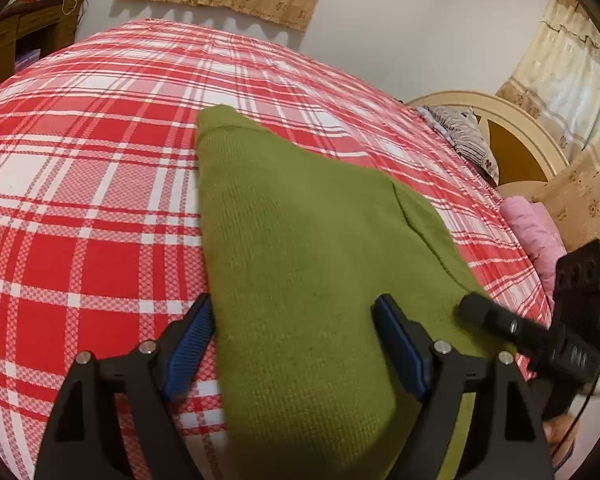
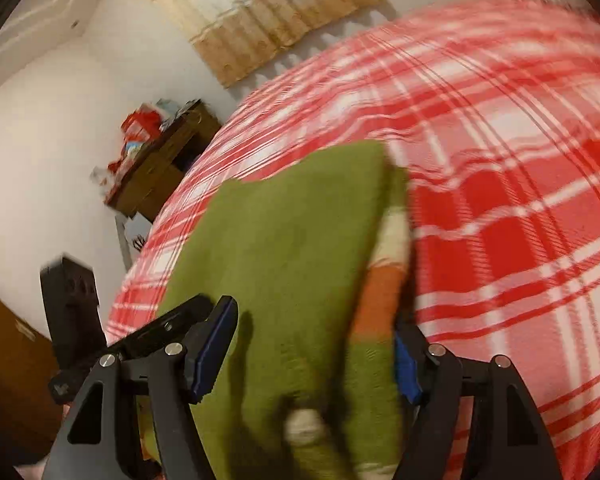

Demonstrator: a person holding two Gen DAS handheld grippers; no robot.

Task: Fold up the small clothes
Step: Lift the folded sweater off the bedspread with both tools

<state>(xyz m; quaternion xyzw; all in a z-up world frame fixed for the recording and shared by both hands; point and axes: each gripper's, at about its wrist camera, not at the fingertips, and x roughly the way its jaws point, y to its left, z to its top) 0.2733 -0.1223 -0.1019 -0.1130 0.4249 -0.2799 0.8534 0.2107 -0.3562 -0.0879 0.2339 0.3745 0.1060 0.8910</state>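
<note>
Tools (image 1: pixel 294 344) straddle green sweater (image 1: pixel 300 240) — unclamped.

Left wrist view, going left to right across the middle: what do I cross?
Wooden desk → plaid bedsheet → green sweater → striped pillow → pink cloth → right tongs, at the frame's right edge.

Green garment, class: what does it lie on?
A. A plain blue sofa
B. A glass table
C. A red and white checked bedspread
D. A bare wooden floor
C: the green garment lies spread on the red and white checked bedspread, which shows around it in both views.
</note>
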